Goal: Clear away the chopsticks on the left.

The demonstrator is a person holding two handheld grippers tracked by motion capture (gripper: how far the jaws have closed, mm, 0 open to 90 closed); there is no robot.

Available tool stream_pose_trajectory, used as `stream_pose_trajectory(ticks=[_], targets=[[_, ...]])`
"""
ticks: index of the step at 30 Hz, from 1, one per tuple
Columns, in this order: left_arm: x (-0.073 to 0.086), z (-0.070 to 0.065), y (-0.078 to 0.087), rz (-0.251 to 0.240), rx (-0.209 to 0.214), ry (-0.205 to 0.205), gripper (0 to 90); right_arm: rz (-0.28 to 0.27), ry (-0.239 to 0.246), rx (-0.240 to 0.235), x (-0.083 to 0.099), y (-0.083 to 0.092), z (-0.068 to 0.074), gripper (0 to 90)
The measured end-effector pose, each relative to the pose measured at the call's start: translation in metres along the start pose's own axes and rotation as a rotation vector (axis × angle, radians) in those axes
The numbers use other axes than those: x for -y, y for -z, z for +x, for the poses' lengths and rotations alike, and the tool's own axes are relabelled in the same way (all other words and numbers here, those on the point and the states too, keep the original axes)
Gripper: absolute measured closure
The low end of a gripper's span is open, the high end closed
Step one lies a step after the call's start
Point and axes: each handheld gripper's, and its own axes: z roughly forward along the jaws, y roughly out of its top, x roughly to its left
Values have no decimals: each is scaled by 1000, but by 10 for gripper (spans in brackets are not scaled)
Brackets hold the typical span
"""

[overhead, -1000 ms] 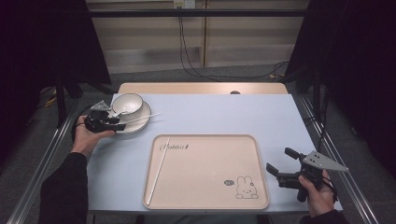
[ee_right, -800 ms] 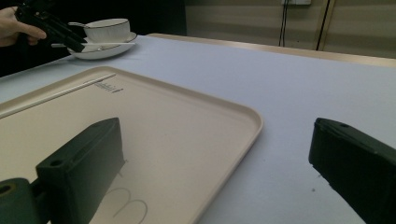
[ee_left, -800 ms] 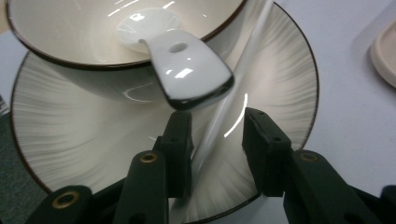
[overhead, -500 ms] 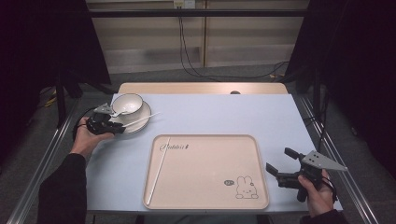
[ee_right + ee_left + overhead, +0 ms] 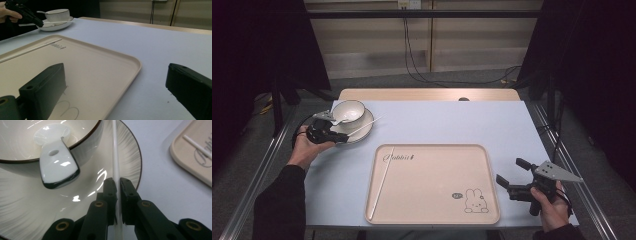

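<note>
Now the left gripper [image 5: 118, 185] has just closed, pinching the white chopstick [image 5: 115, 152] lying across the plate [image 5: 82, 195].

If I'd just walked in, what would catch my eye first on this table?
Probably the big cream tray with its little rabbit drawing, at the near middle of the table, one white chopstick lying along its left side. At the far left, the left gripper has just closed on a second chopstick resting across a plate that carries a bowl and spoon.
</note>
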Motion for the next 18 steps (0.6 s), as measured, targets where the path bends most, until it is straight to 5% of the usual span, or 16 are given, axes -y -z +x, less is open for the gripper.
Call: stream_pose_trajectory(ticks=[13,18], targets=[[5,-19,33,-109,0,60,843,-1,6,1,0,0,-1,24],[14,-34,43,-122,3,49,842,1,10,4,-1,-1,0,24]])
